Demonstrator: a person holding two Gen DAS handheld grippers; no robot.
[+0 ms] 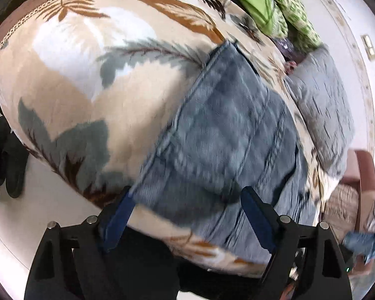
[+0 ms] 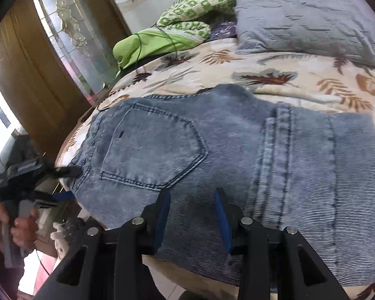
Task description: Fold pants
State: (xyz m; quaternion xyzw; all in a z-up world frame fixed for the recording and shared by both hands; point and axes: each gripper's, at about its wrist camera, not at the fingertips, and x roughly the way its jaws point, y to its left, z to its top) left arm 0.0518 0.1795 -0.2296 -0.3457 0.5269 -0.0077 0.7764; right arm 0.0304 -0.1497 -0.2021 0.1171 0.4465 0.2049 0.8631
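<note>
Only my right view shows the pants' (image 2: 212, 155) pocket; they lie crosswise on the bed (image 2: 275, 85). Both grippers (image 1: 187, 215) (image 2: 192, 215) open, empty.

Pants (image 2: 212, 145): faded matt denim, ribbed weave. Bedspread (image 2: 275, 75): soft printed cloth. Pillow (image 2: 307, 22): crinkled cloth.

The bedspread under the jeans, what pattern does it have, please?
Cream bedspread with leaf print; clearest in right wrist view.
</note>
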